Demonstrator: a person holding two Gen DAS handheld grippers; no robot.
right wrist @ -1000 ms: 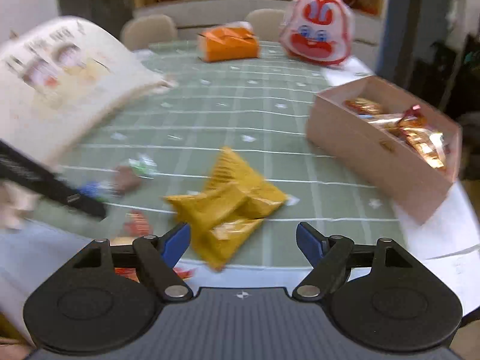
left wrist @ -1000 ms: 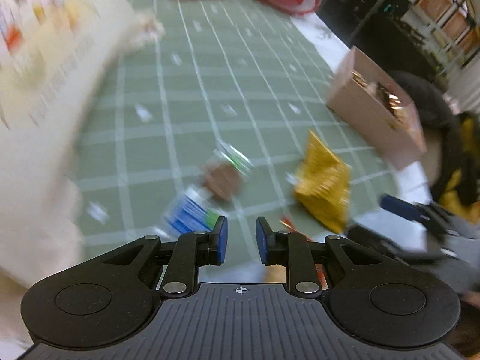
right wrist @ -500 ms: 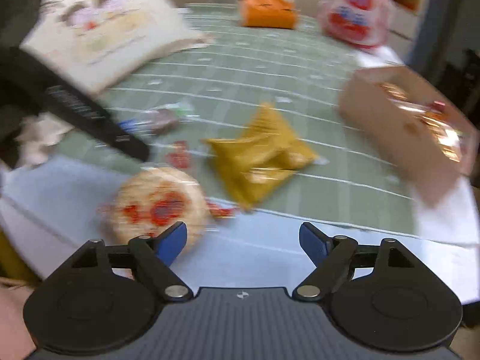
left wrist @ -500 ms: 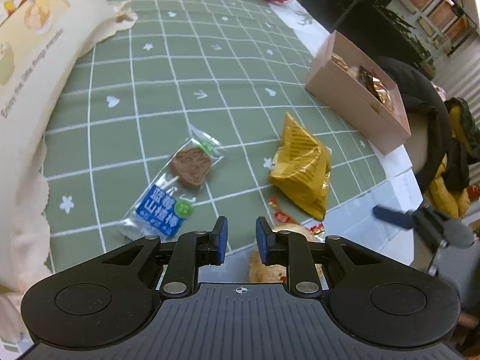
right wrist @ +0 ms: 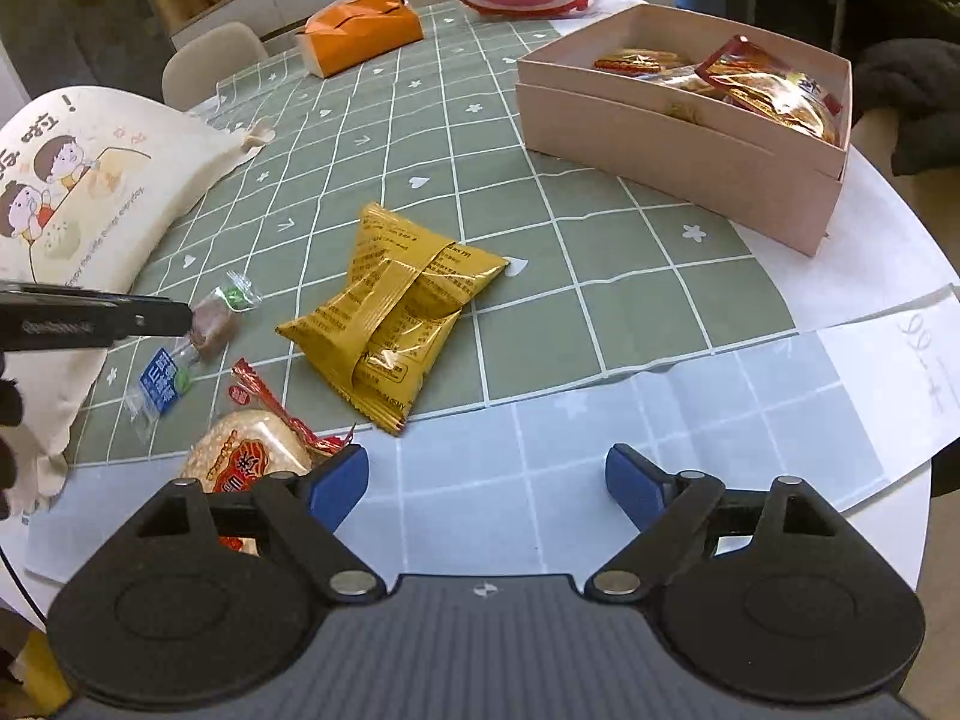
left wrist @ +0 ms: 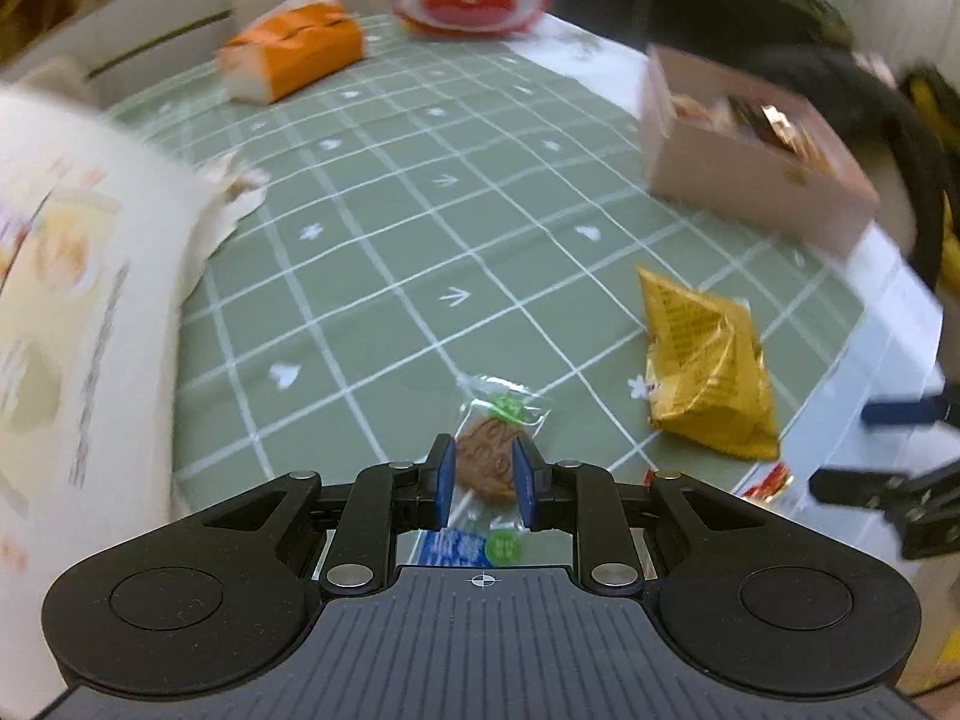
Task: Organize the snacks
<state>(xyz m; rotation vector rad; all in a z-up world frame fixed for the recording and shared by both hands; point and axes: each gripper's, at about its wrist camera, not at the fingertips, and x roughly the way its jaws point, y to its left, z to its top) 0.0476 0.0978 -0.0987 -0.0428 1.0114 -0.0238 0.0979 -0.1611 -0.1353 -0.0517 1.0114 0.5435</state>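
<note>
At the table's near edge, the left gripper [left wrist: 479, 474] straddles a clear-wrapped brown candy [left wrist: 487, 463], jaws opening, pads just beside it, not visibly pinching. The wrapper's long axis runs along the fingers. The right gripper [right wrist: 487, 480], jaws opening wide with nothing between them, faces the yellow snack bag [right wrist: 393, 306]; bare green cloth separates that from the pink box [right wrist: 684, 150] beyond.

Glossy foil yellow snack packet [right wrist: 393, 312]
</note>
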